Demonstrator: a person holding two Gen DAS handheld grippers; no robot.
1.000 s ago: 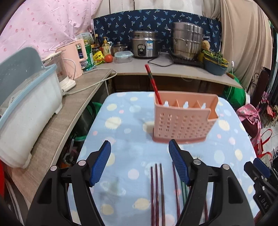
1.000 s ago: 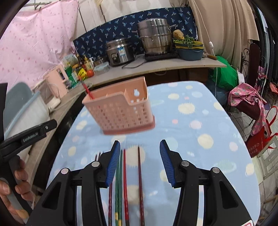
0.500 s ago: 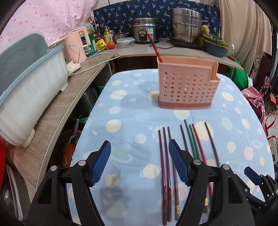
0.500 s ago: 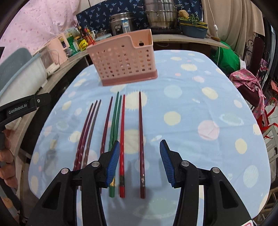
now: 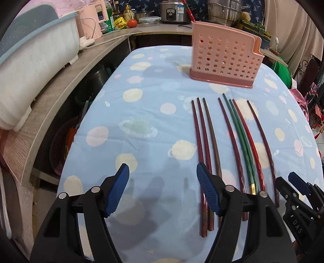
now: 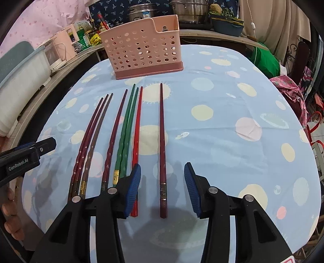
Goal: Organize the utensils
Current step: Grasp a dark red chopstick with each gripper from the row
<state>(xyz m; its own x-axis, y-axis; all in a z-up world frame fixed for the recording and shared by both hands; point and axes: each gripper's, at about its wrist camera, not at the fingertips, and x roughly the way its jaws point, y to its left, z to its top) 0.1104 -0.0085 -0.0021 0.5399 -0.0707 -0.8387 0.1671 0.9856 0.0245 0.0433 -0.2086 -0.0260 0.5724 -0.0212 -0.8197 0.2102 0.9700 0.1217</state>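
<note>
Several chopsticks lie side by side on the blue spotted tablecloth (image 6: 232, 125): dark red ones (image 6: 89, 139), a green pair (image 6: 126, 129), a bright red one (image 6: 137, 129) and a single dark red one (image 6: 161, 137). A pink perforated utensil holder (image 6: 141, 48) stands upright beyond them, with a red chopstick (image 5: 187, 10) in it. My right gripper (image 6: 161, 186) is open, its jaws either side of the single dark red chopstick's thick end. My left gripper (image 5: 162, 188) is open and empty, just left of the dark red chopsticks (image 5: 202, 141).
A wooden counter (image 5: 60, 85) runs along the left with a white and blue bin (image 5: 34, 56) and a pink appliance (image 5: 89, 22). Pots and a rice cooker (image 5: 174, 12) stand at the back. The table's edge drops off on the left and right.
Both grippers have pulled back and down towards the table's near end, so the chopsticks' thick ends now lie at the fingertips. The right jaws now straddle the single dark red chopstick.
</note>
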